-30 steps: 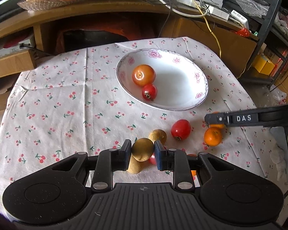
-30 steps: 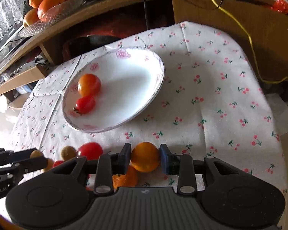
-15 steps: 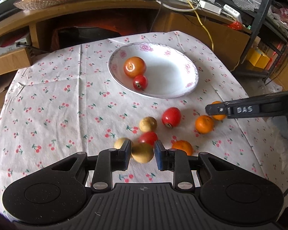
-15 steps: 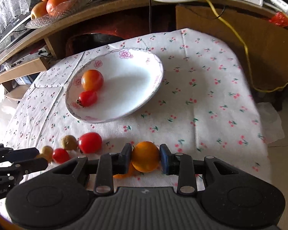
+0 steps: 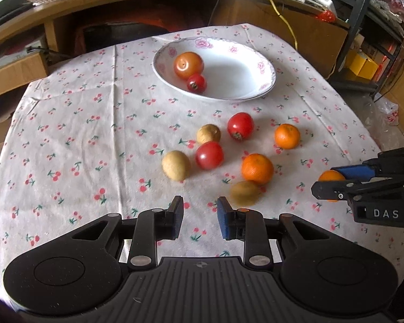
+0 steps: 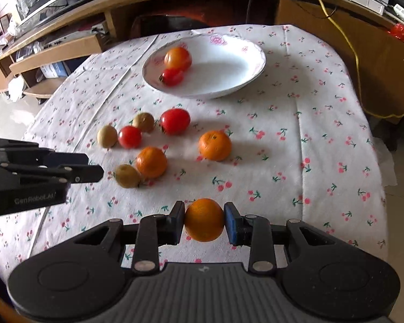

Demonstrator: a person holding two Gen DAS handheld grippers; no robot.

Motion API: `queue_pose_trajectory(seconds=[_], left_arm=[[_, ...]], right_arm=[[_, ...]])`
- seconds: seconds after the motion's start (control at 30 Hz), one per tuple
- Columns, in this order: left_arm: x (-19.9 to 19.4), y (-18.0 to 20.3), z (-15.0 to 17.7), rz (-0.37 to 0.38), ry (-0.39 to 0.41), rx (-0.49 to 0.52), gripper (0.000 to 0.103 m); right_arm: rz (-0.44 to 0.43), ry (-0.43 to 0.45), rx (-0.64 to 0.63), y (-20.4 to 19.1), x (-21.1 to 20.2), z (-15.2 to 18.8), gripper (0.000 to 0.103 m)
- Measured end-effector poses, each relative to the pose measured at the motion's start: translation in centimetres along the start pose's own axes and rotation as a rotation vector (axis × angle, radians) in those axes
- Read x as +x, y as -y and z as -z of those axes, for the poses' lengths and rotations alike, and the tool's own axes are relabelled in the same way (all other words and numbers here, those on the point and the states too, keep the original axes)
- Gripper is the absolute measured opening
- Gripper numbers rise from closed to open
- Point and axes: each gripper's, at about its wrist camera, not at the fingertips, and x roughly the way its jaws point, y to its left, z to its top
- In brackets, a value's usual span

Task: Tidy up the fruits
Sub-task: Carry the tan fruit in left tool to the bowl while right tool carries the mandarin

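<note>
Counter: bowl toward the far edge holds two fruits, seven more loose mid-cloth. Left tool, clamped on a brown fruit a second ago, now gapes empty; that fruit lies blurred just ahead, dropped, still unsorted. Right tool stays clamped on an orange over the near edge, a grip only the right view shows fully.

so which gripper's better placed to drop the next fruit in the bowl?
Right. The right gripper is already shut on an orange, clear of the cloth. The left gripper is open and empty, so it needs a pick first. The bowl has free space.
</note>
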Motion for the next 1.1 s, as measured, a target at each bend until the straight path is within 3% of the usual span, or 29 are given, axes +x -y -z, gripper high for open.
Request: queue_pose_trajectory(seconds=[0.13, 0.3, 0.6, 0.83, 1.0, 1.1], left_arm=[[-0.2, 0.3, 0.4, 0.019, 0.005, -0.002, 0.036], [-0.1, 2.6, 0.0, 0.067, 0.021, 0.082, 0.045], [1.9, 4.1, 0.1, 0.043, -0.008, 0.136, 0.047], [2.0, 4.2, -0.1, 0.044, -0.010, 0.134, 0.045], [1.9, 4.2, -0.2, 0.035, -0.015, 0.136, 0.034], [1.6, 4.1, -0.3, 0.050, -0.017, 0.122, 0.034]], right_arm=[[0.004, -0.003, -0.003, 0.2, 0.3, 0.2, 0.032], [0.008, -0.003, -0.001, 0.8, 0.2, 0.7, 0.032], [-0.005, -0.002, -0.028, 0.7, 0.3, 1.0, 0.032], [-0.008, -0.004, -0.031, 0.7, 0.5, 0.9, 0.032], [0.008, -0.011, -0.046, 0.3, 0.4, 0.9, 0.032], [0.003, -0.006, -0.054, 0.0, 0.2, 0.9, 0.032]])
